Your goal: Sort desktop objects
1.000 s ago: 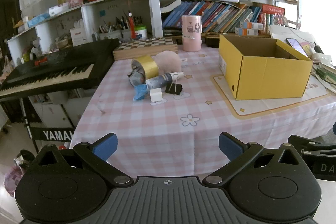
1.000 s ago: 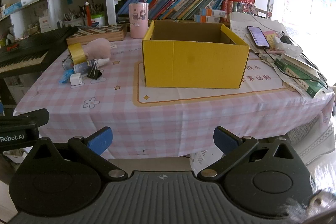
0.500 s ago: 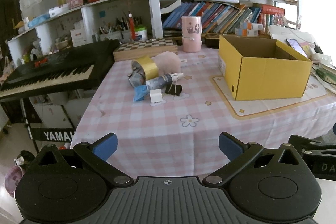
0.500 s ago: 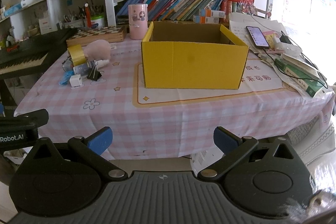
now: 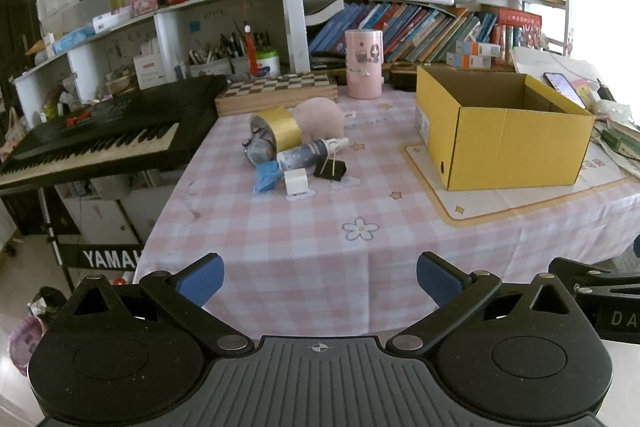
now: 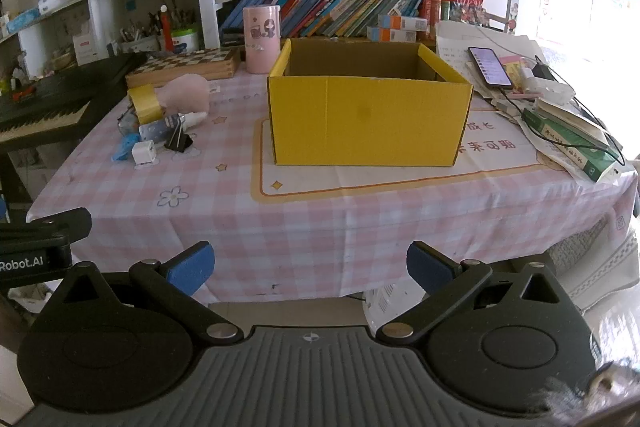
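While both grippers — left gripper (image 5: 320,277), right gripper (image 6: 310,267) — gape w/ nothing held, yellow box (image 6: 368,119) shows no contents.

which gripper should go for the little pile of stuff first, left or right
Left, probably. The left gripper is open and faces the pile almost head-on: white cube, binder clip, yellow tape roll. The right gripper, also open, faces the yellow box, with the pile off to its left.

Table (image 5: 360,267): box (image 5: 504,143) at right on a mat (image 5: 460,211); cluster at left, tape roll (image 5: 276,133) and plush (image 5: 320,117) behind, spray bottle (image 5: 308,151), binder clip (image 5: 330,169) and cube (image 5: 296,182) in front; keyboard (image 5: 92,143) beyond left edge.
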`<state>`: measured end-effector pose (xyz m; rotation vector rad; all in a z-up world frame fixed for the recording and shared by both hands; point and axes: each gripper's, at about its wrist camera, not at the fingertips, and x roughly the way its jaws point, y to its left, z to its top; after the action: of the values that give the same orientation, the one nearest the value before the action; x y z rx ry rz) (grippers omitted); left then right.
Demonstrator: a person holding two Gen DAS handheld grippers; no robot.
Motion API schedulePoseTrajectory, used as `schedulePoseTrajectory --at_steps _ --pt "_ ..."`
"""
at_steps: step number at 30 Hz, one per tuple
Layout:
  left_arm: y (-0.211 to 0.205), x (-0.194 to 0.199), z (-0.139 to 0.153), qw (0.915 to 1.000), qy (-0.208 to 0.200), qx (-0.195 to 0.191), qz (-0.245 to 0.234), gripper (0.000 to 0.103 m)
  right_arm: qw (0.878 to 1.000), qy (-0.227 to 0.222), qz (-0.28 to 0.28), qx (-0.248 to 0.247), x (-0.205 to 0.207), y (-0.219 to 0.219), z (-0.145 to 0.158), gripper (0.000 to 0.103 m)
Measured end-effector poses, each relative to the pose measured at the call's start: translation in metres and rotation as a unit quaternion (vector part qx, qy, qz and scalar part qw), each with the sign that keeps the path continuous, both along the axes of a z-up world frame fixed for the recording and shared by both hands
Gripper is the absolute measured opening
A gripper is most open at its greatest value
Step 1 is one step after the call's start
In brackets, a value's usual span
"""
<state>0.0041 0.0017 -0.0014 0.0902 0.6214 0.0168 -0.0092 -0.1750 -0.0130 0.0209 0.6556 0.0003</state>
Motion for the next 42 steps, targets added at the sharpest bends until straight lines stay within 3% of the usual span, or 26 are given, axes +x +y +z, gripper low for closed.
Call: schedulePoseTrajectory --at_steps 42 --pt "-0.0004 -0.0016 0.0007 1.0 0.002 0.001 0.004 0.103 1.0 -0.002 0.0 0.002 -0.0012 -0.0069 0.0025 0.103"
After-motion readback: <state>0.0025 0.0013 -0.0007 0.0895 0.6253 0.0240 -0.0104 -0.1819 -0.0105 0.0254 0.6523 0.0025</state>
